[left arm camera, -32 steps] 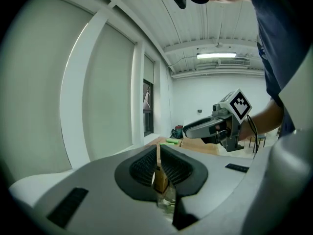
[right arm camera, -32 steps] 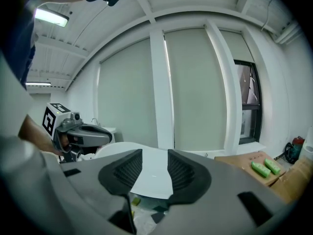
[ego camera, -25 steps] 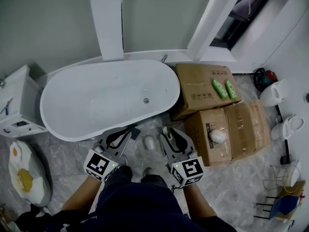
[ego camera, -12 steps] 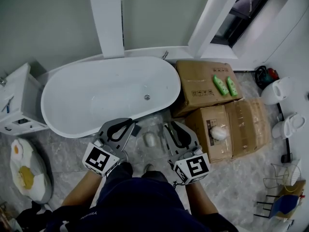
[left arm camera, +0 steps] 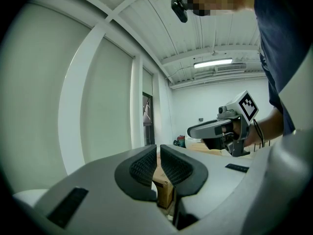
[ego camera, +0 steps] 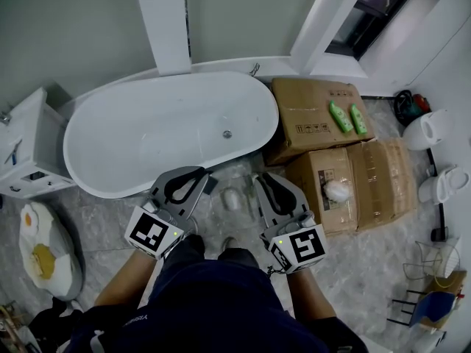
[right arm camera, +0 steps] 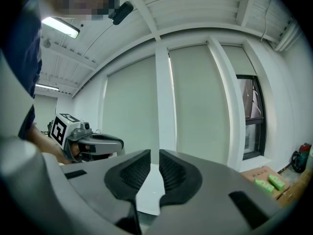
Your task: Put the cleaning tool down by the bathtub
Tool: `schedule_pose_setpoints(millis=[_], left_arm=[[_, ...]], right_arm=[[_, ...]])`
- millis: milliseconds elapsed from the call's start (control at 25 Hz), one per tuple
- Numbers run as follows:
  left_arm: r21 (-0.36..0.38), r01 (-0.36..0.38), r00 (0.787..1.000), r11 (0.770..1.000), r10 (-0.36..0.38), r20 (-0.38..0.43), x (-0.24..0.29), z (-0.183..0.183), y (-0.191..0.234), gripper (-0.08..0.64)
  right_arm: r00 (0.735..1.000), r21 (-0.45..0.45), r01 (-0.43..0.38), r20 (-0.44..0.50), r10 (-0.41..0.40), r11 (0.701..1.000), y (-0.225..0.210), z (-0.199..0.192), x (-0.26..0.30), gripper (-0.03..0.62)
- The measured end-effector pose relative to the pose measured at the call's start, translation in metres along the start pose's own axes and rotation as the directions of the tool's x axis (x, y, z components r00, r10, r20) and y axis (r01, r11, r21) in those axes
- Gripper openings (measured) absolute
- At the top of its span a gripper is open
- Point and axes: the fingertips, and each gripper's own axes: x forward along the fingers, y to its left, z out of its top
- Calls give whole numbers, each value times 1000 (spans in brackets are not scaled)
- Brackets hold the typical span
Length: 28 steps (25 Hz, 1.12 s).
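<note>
Cleaning tool, a small pale thing, lies on the grey marbled floor between the two claws, a little ahead of their marker cubes and touched by neither. It rests just short of the bathtub's near rim.

Left claw is held low over the floor to the tool's left. Its ribbed pads are pressed almost together, with only a thin slit between them and nothing in it. Right claw is on the tool's other side, near it. Its jaws are closing, a narrow gap shows between the pads, and nothing is in that gap. Behind both claws are the person's forearms and dark trousers.

Just beyond the tips of both claws stands the white oval bathtub, with its drain toward the end nearer the right claw. To the right of the right claw, just beside it, is a cardboard box with a white bundled thing on top. A second box stands against its far side. Beyond the right claw, touching the bathtub's end, a third box carries two green bottles lying side by side.

Out to the left of the left claw, well apart, a cushion shaped like a fried egg lies on the floor, and a white cabinet stands past it beside the bathtub's other end. Farthest off, behind the bathtub, a white pillar rises against the wall.
</note>
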Motion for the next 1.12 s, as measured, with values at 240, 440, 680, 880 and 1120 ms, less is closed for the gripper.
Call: schedule_pose_setpoints(millis=[240,440,680,880,1120], left_arm=[[2,5,1000,1000,-5,-9,3,-2,-2,43],[6,14,1000,1000,-14,-10,7,0,-4,43],[14,16,1000,1000,-16,-2,12,4,-6,43],[10,18,1000,1000,-18,0,16,3,-9,43],[14,18,1000,1000,-18,0,20,4,-10,43]], right_arm=[[1000,-1,-5,-4,5,1000,-1,-2,-1,49],[1000,-6,-10,-8,9,1000,-2,-1,0,28],[1000,-8,-20,-3,20,1000,-5,1,2,12],[1000,2,-20,-9,20,1000,-8,-2,2,5],[999,2,-33,-12,33,999,-13,-5,2,5]])
